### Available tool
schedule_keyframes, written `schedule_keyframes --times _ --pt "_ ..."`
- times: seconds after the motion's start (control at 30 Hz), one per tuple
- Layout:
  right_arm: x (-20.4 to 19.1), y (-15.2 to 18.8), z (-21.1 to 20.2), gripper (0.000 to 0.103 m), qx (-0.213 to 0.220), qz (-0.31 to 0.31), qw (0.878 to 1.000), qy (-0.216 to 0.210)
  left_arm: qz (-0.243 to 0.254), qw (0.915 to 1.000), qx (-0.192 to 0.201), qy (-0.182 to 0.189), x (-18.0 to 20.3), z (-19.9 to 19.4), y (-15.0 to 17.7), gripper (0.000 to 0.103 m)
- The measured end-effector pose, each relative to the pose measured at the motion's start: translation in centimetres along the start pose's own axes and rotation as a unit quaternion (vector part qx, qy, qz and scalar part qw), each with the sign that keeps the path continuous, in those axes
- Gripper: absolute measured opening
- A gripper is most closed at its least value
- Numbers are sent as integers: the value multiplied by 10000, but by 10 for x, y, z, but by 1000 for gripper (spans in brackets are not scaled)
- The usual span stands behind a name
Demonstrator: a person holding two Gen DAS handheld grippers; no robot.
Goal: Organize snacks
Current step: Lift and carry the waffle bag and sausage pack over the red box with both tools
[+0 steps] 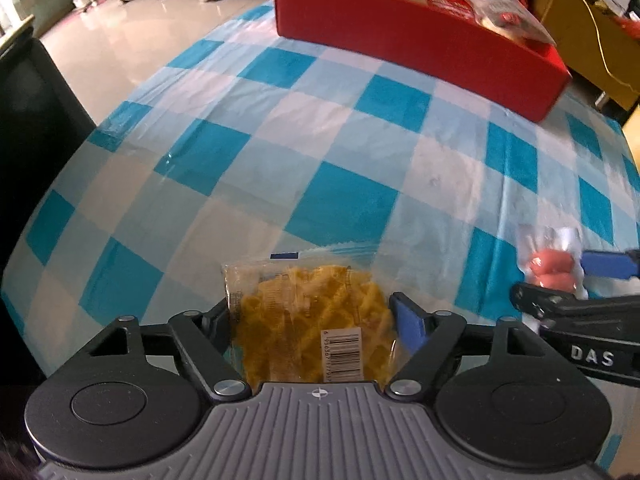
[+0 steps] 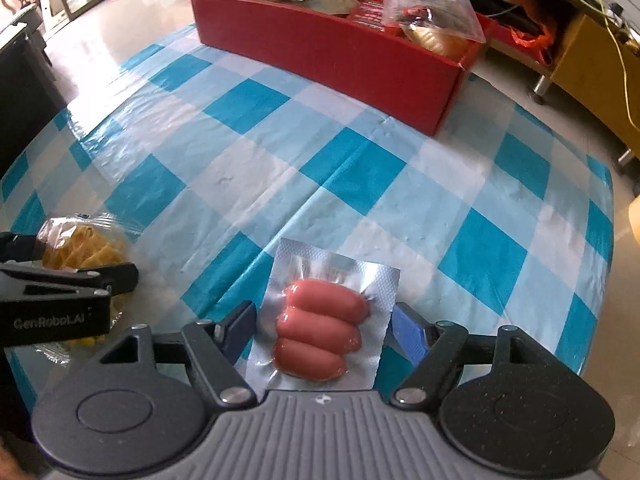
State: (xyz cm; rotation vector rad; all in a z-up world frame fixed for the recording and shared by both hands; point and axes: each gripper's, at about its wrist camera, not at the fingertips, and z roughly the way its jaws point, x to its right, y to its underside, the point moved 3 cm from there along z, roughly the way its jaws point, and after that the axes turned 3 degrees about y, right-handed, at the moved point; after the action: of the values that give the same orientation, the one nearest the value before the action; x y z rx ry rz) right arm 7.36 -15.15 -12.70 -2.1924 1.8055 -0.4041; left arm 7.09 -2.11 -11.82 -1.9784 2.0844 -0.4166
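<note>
My left gripper (image 1: pixel 310 312) is shut on a clear packet of yellow noodle snack (image 1: pixel 316 320) and holds it over the checked tablecloth (image 1: pixel 280 152). My right gripper (image 2: pixel 324 320) is shut on a silver vacuum pack of three pink sausages (image 2: pixel 320 332). In the left wrist view the right gripper (image 1: pixel 560 280) and its sausage pack (image 1: pixel 550 266) show at the right edge. In the right wrist view the left gripper (image 2: pixel 80 276) and its noodle packet (image 2: pixel 80 250) show at the left. A red box (image 1: pixel 420 56) with several snack bags stands at the table's far side; it also shows in the right wrist view (image 2: pixel 332 56).
The blue-and-white checked table (image 2: pixel 280 184) ends at a curved edge on the left and right. A black chair (image 1: pixel 32 120) stands left of the table. Wooden furniture (image 2: pixel 592 60) with cables lies behind the box on the right.
</note>
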Motion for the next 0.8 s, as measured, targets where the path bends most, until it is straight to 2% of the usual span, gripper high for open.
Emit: schedule_keyframes --times 0.13,0.37,0.6,0.8 --pt "2 -2 -7 74 113 18 9999 -37 4 10000 -44 63 4 -2 2 80" --pt "6 -7 -15 74 257 39 9997 -5 247 9991 329 -59 15 -17 -4 80" --pt "6 -6 -21 74 306 -17 9995 11 251 9988 398 -94 14 -19 -10 80" --pt "6 4 -42 74 511 63 9987 -3 286 9981 534 -82 12 -25 -15 80"
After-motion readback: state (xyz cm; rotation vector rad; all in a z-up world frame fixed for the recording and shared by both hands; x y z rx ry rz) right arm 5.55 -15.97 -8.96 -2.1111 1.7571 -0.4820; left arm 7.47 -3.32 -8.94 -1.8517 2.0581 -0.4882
